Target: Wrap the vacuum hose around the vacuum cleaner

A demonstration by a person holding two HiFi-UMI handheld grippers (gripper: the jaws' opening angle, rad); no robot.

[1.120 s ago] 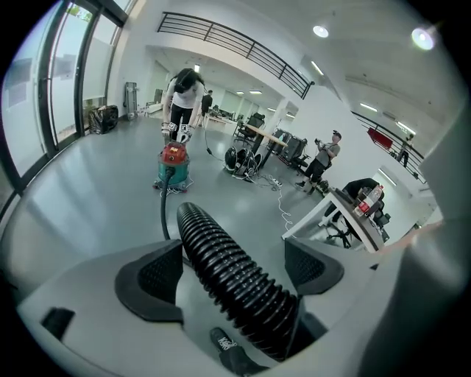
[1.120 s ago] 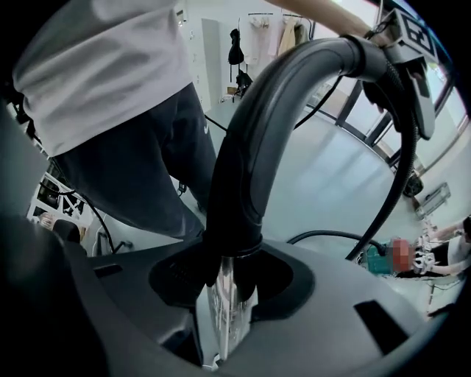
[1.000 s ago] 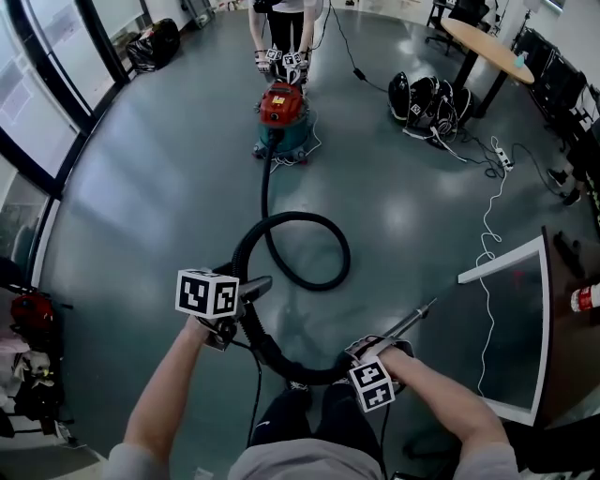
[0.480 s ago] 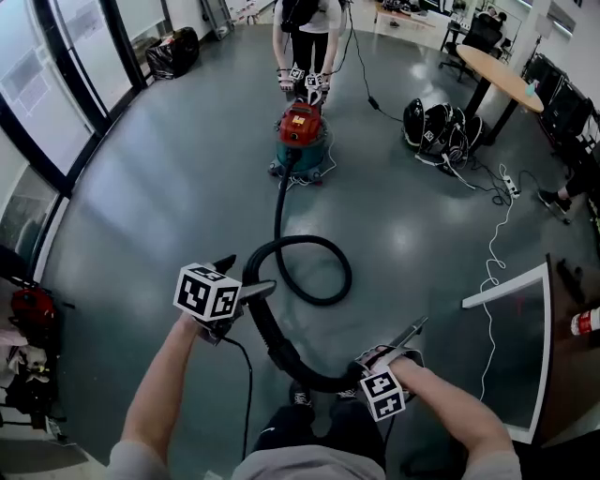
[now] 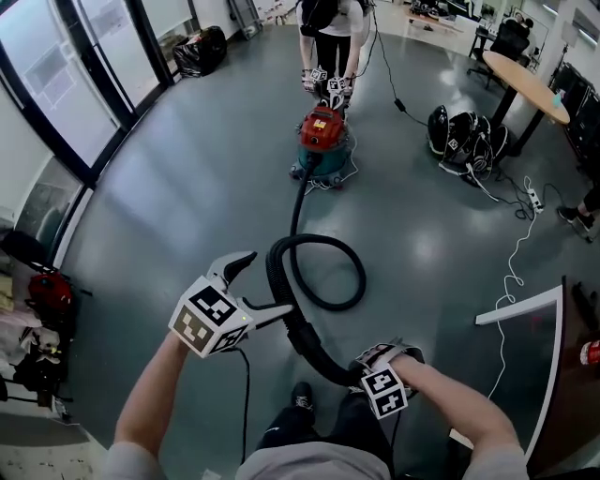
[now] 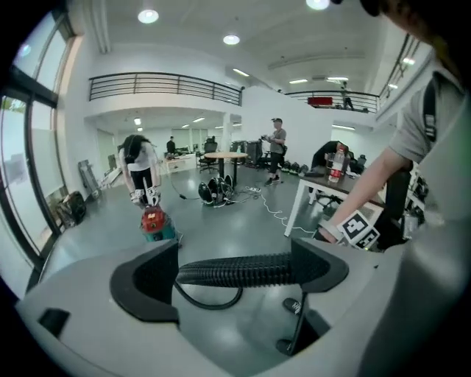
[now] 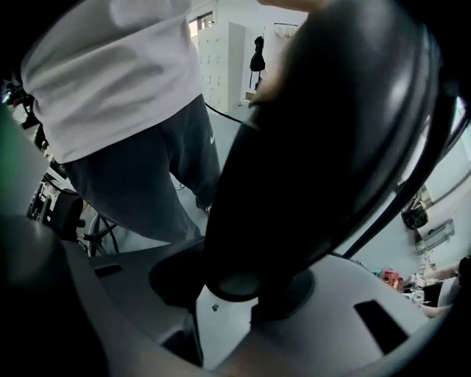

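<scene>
The red and teal vacuum cleaner (image 5: 322,141) stands on the floor ahead, small in the left gripper view (image 6: 156,224). Its black ribbed hose (image 5: 319,272) runs toward me, loops once and ends in my right gripper (image 5: 377,361), which is shut on the hose's thick black end (image 7: 316,147). My left gripper (image 5: 258,284) is raised beside the hose. Its jaws have just been opening and stand wide. The hose (image 6: 243,270) crosses the gap just beyond the tips, and neither pad presses on it.
Another person (image 5: 328,28) bends over the vacuum from behind, holding grippers. Black bags (image 5: 464,131) and a white cable (image 5: 511,272) lie at the right. A white table edge (image 5: 525,309) is near my right arm, a glass wall (image 5: 75,84) on the left.
My left gripper has lifted and rolled, and its jaws have spread wider off the hose. The right gripper has shifted a little. The metal wand beside the right gripper no longer shows.
</scene>
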